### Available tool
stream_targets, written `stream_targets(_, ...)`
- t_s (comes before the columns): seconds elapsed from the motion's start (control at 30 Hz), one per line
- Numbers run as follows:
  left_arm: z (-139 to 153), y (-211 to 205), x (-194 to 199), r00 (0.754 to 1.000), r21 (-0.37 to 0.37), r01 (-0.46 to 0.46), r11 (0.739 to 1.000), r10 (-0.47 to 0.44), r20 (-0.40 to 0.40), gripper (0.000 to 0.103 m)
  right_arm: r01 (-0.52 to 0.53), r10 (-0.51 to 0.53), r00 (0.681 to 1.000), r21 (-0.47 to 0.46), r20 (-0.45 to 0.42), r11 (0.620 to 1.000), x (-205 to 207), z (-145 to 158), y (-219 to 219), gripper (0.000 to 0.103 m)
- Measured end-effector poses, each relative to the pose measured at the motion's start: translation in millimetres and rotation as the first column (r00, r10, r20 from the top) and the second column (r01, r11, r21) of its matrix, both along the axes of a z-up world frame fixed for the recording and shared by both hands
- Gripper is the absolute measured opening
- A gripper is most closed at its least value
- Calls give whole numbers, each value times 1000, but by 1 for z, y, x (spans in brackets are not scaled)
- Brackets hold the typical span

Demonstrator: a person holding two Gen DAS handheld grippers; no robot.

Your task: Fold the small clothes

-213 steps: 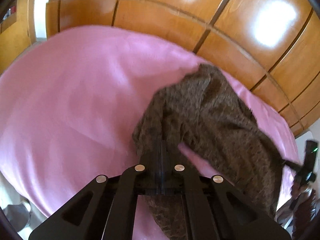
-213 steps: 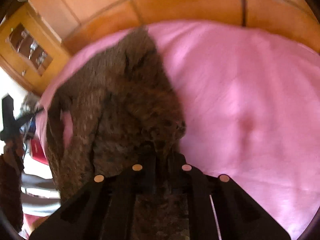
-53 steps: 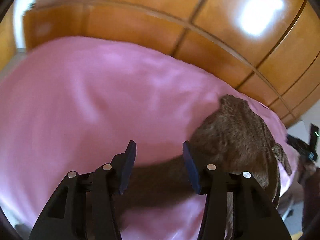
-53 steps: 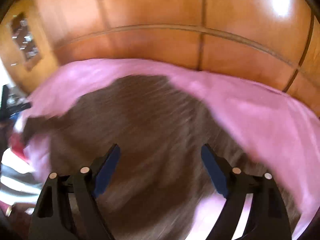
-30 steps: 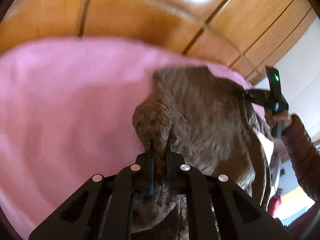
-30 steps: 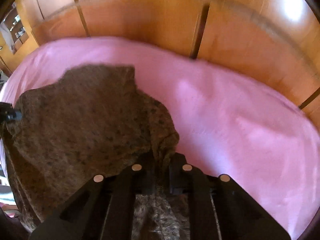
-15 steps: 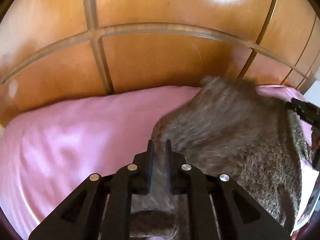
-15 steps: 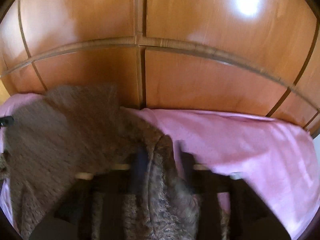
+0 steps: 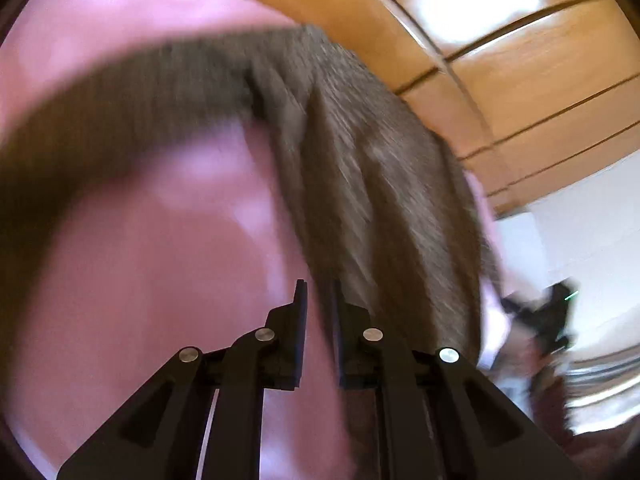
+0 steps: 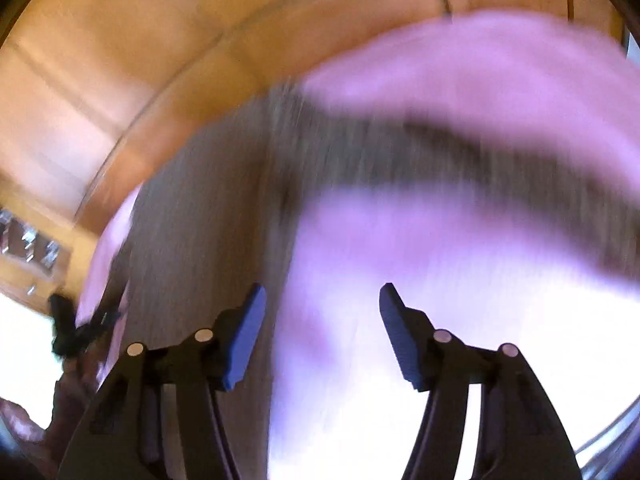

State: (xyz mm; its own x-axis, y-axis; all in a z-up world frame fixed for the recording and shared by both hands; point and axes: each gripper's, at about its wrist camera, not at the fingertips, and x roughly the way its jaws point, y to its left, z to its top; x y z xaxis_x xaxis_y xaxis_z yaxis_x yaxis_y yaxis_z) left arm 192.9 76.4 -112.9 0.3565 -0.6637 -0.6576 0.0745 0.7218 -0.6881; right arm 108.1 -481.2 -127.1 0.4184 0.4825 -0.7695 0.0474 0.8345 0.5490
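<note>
A brown speckled knit garment (image 9: 360, 168) lies spread on the pink bed cover (image 9: 140, 260), one part running away from me and a long strip arching off to the left. Both views are blurred by motion. My left gripper (image 9: 318, 296) has its jaws a narrow gap apart, with pink cover showing between them and the garment's edge against the right finger. My right gripper (image 10: 322, 300) is wide open and empty above the cover; the garment (image 10: 208, 220) lies left of and beyond it, its strip arching off to the right.
Glossy wooden wardrobe panels (image 9: 500, 60) stand behind the bed. The other gripper and the hand that holds it show at the right edge of the left view (image 9: 540, 316) and at the left edge of the right view (image 10: 76, 328).
Half a second ago both grippers were shut on the garment and held it up. Now the right gripper has opened wide, the left jaws have parted slightly, and the garment lies on the bed.
</note>
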Motion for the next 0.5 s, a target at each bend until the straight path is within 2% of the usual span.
stream_targets(0.03,-1,-3,-8,1000,-32,-3,999,3,2,9,-21,22,1000,33,-21,999,-15,-7,11,60)
stream_targets(0.1,-5,-15,-17,1000,-75,9,997,-8,14,19,-57,64,996,118,-54,991,-41,-21,32,60)
stream_targets(0.13,-7,-21,-19,1000,-98,6,995,-5,11,33,-80,90,994,140,-64,987,-51,-28,45,59)
stream_targets(0.17,-10,-29,-21,1000,-125,5,992,-4,10,39,-105,116,991,146,-68,984,-57,-33,57,58)
stream_targets(0.3,-18,-55,-26,1000,-133,24,991,-21,21,39,-163,170,984,108,-56,981,-63,-40,89,32)
stream_targets(0.33,-20,-59,-26,1000,-148,23,989,-20,17,36,-173,178,983,94,-44,980,-62,-38,91,16)
stream_targets(0.37,-21,-63,-26,1000,-166,20,986,-17,18,20,-171,175,984,90,-39,981,-61,-34,92,11)
stream_targets(0.43,-13,-57,-31,999,-196,8,981,-1,36,4,-179,180,984,59,-1,982,-63,-19,90,8)
stream_targets(0.5,9,-41,-37,997,-235,-3,972,22,78,0,-185,183,981,23,62,983,-70,4,82,8)
